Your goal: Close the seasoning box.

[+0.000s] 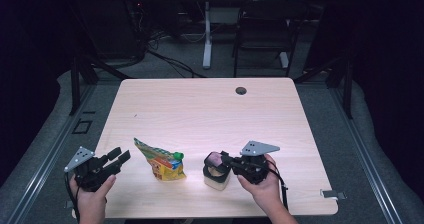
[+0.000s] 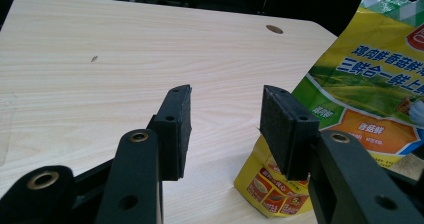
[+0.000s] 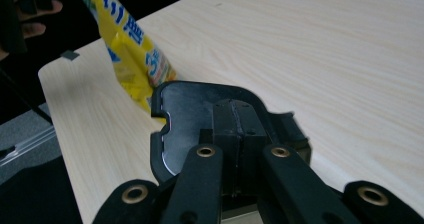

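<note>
Left gripper (image 1: 121,156) at seven o'clock, jaws apart, pointing toward two o'clock, right gripper (image 1: 224,158) at five o'clock, jaws pressed together, pointing toward nine o'clock.

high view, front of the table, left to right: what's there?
Left hand-held gripper, jaws open → yellow snack bag → small container with a black lid → right hand-held gripper, shut on the lid and overlapping the container's right side.

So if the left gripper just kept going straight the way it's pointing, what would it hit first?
Probably the yellow seasoning pouch: the left gripper points toward it with jaws open, and the pouch stands just off its right-hand jaw. It might only clip the edge.
</note>
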`<state>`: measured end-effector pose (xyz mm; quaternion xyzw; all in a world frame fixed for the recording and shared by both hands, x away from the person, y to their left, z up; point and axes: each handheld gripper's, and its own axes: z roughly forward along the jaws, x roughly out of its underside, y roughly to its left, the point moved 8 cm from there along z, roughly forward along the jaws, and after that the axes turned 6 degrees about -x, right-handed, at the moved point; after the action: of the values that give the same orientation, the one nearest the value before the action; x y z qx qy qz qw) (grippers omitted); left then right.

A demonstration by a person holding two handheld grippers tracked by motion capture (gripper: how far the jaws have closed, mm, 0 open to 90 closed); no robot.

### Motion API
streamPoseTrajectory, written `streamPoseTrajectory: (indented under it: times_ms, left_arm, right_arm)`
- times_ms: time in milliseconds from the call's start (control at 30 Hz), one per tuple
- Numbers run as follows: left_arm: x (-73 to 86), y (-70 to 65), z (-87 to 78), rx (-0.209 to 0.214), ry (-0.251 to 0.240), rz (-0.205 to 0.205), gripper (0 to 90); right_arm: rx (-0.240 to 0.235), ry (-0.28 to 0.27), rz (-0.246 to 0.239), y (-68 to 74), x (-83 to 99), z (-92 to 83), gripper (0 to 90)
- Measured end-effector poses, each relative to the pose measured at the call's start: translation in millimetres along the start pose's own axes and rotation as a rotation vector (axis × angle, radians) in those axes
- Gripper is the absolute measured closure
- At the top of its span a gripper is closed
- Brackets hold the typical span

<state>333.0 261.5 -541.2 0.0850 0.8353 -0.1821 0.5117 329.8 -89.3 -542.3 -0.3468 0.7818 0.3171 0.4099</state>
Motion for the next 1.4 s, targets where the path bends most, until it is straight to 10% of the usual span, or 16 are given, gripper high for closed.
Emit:
streamPoseTrajectory:
  times_ms: [900, 1400]
  left_arm:
    - [0.4, 1.0, -0.5, -0.004, -0.001, 0.0, 55.8]
    - [2.7, 3.4, 0.1, -0.012, 0.008, -0.003, 55.8]
  right_arm:
    - [-0.019, 0.019, -0.018, 8.9, 14.6, 11.1, 89.9]
    - [0.006, -0.015, -0.031, 1.4, 0.7, -8.7, 72.9]
